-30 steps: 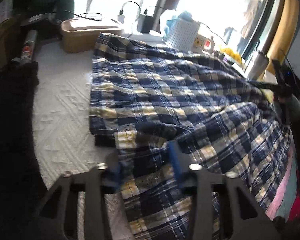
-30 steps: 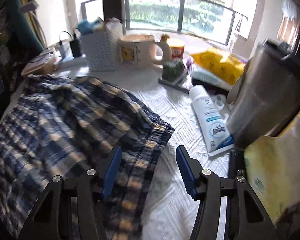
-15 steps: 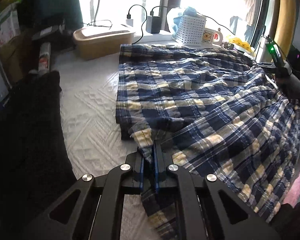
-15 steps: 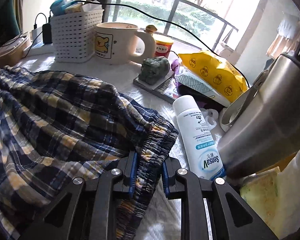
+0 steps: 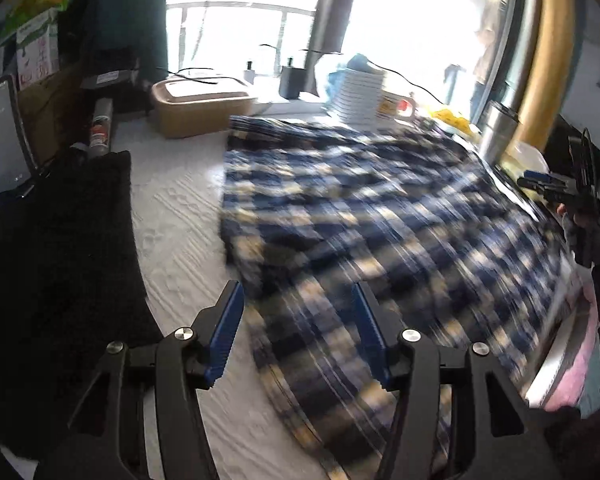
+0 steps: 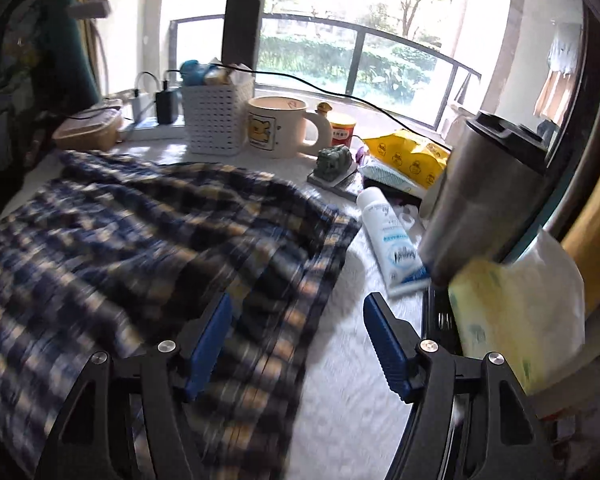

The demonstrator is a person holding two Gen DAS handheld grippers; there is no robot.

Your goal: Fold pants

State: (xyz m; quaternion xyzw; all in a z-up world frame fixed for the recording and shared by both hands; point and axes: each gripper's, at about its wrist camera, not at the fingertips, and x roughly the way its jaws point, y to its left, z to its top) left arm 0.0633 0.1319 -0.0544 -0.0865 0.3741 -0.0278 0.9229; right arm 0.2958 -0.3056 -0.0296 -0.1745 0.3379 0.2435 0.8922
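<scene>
Your left gripper (image 5: 298, 332) is opening, blue pads wide apart with nothing pinched; the plaid cloth lies below the gap, blurred. Your right gripper (image 6: 298, 344) is opening too, and the pants' banded edge passes under its gap without either pad pressing on it. The pants (image 5: 372, 216) are spread flat on the white textured cover (image 5: 180, 208), blue and cream checks. From your left camera the long axis runs from the near end by your pads away toward the window, with the far edge just short of the tan box (image 5: 202, 110) and the white slotted basket (image 5: 360, 94). On your right, the banded edge angles toward the white tube (image 6: 392, 240), which lies just beside the cloth, near the steel tumbler (image 6: 484, 196). The mug (image 6: 278, 126) stands beyond, clear of the fabric.
</scene>
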